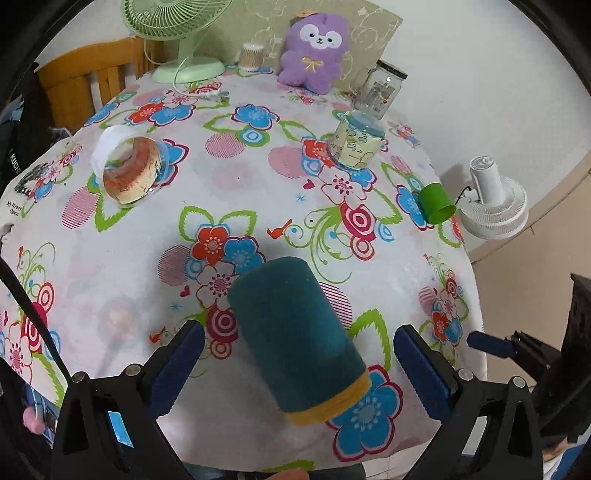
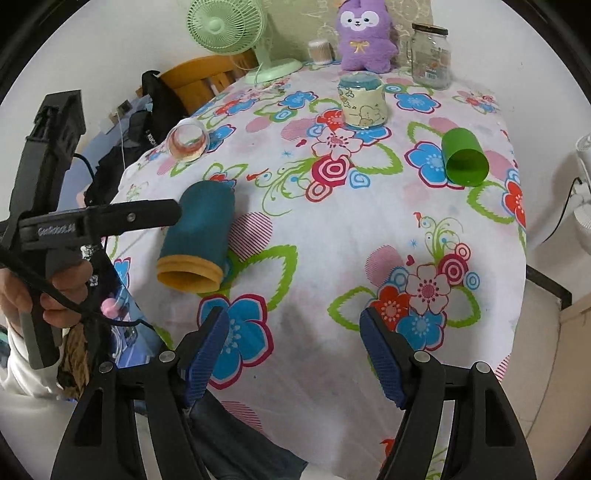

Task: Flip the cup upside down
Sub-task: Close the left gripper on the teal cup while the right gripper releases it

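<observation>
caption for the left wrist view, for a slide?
Open left claw straddles a teal cup lying on its side on the flowered tablecloth.

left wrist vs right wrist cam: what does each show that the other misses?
Left wrist only: the white desk fan beyond the table edge in full, and the open left tongs straddling the teal cup with the yellow rim, which lies on its side.

Right wrist only: the hand holding the left tool, that cup's open yellow mouth, and the open right tongs over bare cloth.

Both: green plastic cup on its side, purple plush toy, glass jar, green fan.
</observation>
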A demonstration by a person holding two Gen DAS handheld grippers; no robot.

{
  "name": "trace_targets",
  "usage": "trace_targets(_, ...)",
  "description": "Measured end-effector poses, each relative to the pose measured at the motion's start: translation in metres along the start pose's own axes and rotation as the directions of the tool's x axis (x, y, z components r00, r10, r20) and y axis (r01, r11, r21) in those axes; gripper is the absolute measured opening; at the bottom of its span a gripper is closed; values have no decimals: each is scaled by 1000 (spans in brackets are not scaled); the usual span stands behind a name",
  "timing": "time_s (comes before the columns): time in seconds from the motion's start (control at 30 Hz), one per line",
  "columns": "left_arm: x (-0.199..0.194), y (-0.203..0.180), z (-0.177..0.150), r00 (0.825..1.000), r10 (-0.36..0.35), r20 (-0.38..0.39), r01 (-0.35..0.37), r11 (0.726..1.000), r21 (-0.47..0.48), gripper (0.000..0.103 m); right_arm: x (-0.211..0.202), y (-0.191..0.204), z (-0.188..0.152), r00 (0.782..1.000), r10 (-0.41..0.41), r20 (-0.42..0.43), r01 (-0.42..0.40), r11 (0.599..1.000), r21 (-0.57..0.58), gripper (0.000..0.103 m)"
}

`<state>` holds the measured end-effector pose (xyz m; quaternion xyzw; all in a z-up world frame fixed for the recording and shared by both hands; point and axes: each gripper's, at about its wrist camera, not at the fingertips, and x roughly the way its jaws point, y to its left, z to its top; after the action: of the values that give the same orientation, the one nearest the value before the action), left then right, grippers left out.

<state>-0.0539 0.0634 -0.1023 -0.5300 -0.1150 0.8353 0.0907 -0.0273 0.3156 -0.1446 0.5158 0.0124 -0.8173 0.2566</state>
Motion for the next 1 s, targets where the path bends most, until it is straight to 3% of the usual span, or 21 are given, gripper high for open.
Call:
trace_targets(0.37,39,0,5,990,67,-127,-75,995,-62,103,12,-27,-13,999,32,4,-32,998,57,76)
trace_targets(0.63,56,-2,2,973,140,-182,-150,987,-48,103,18,-30,-17,997,75,15,-76,995,70,76)
trace_targets(0.83,61,0,3,969,114,-217,-137,986,-93,100,20,-33,-23,996,85,13,-86,992,89,76)
trace_targets(1.0,60,3,5,971,68,-229,-99,987,-129,86,19,-31,-29,995,94,14,-95,991,90,76)
